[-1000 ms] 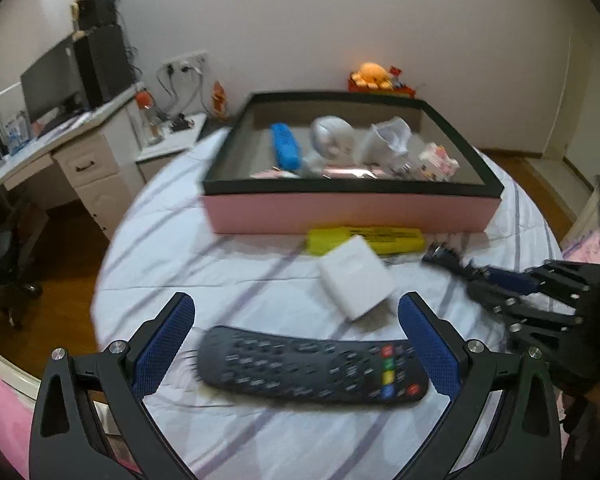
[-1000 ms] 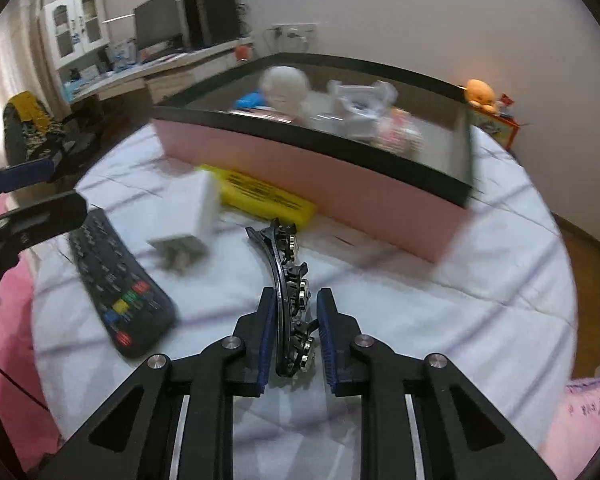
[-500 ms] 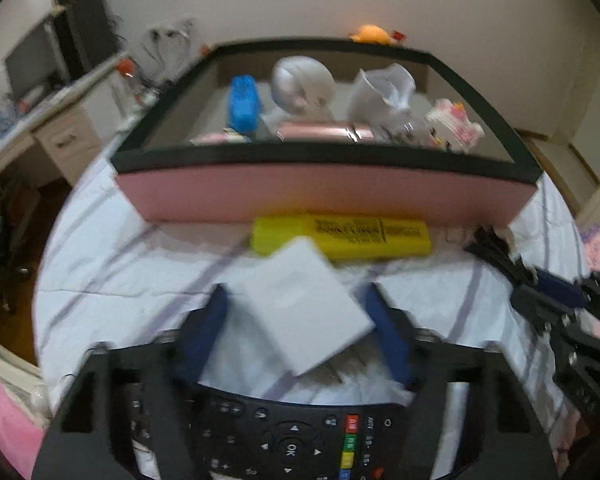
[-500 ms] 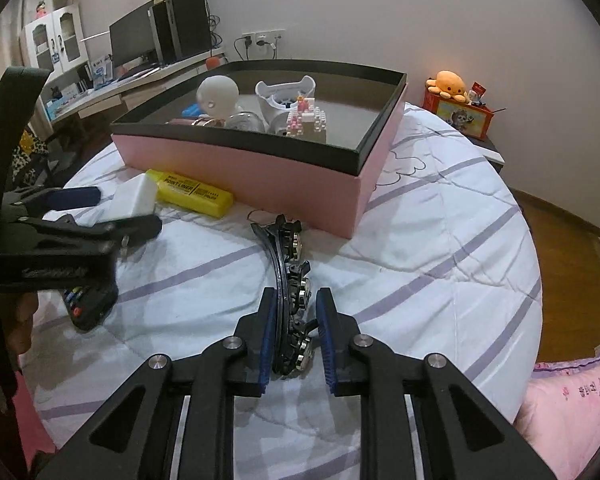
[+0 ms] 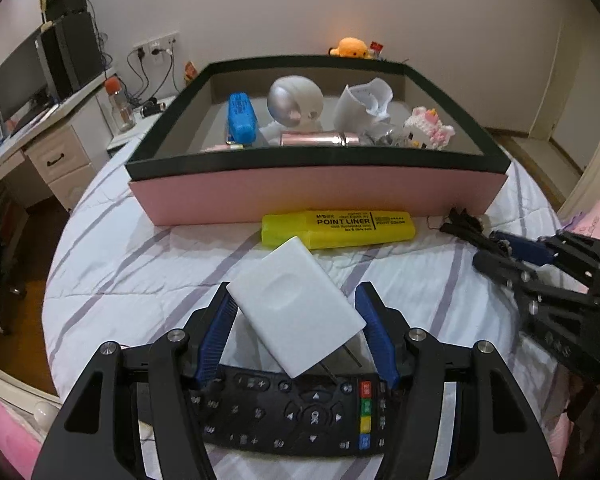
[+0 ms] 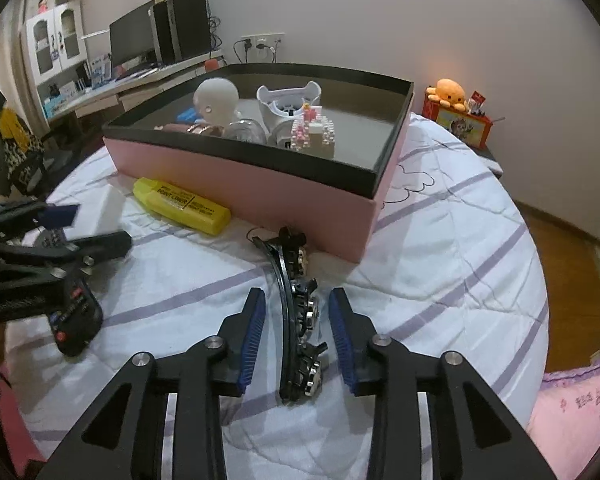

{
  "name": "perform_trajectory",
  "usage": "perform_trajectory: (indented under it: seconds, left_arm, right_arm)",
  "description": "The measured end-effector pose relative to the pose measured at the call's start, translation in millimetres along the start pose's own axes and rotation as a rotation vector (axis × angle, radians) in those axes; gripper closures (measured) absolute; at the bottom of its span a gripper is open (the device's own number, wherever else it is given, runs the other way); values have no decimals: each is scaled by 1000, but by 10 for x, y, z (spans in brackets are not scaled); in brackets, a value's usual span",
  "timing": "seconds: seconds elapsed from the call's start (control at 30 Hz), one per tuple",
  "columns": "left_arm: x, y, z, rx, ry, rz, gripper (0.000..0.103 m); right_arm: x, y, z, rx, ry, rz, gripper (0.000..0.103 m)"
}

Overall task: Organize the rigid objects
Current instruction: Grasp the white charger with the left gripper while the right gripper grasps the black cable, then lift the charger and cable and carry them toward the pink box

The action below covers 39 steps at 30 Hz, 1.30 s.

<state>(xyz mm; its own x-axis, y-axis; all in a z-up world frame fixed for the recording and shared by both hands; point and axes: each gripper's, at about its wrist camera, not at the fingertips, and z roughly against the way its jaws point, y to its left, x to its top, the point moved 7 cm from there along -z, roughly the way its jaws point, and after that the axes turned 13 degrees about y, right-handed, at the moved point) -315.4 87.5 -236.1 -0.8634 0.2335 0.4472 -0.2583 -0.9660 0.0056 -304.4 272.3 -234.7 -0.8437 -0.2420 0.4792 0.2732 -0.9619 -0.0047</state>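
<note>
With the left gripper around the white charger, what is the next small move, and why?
Probably lift the white charger and carry it toward the pink box. The left gripper has its fingers closed against the charger's sides, and it lies tilted over the remote, outside the box where the other items are.

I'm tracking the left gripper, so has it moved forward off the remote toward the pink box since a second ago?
Yes. The left gripper has advanced past the remote toward the pink box, and it now straddles the white charger.

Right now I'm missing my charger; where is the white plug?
In the left wrist view the white plug sits between the left gripper's jaws, above the remote, near the yellow highlighter.
</note>
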Motion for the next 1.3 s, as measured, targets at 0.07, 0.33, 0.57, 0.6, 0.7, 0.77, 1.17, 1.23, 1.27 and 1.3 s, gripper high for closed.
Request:
perform_trajectory:
  seconds: [0.07,0.33,0.57,0.6,0.7,0.77,1.17,1.23,1.27,1.3]
  left_arm:
    - [0,6,63,-13,-21,4,41]
    - [-15,70,445,-45,-108,7,41]
    - [-23,179,1055,-40,-255,43,45]
    - [-16,208,1164,-42,-290,61,56]
    - [-18,237,1386,-59,-342,64,60]
    - [-11,237,1395,-68,-347,55,60]
    - [-105,463,970,-67,-246,103,60]
    - [-119,425,1047,-66,-265,92,60]
    - [-120,421,1136,-59,-287,91,60]
    - [-104,427,1174,-51,-300,89,60]
  right_arm:
    - [-3,-1,21,-4,-10,-1,85]
    - [-23,-23,308,99,-106,-80,85]
    - [65,57,853,109,-257,-91,85]
    - [81,86,933,101,-276,-87,85]
    - [131,159,1199,95,-342,-77,85]
    - [179,213,1339,92,-371,-65,85]
    - [144,280,1221,96,-329,-59,85]
    - [171,278,1231,102,-333,-57,85]
    - [185,277,1263,100,-347,-58,85]
    - [191,282,1295,98,-357,-57,85]
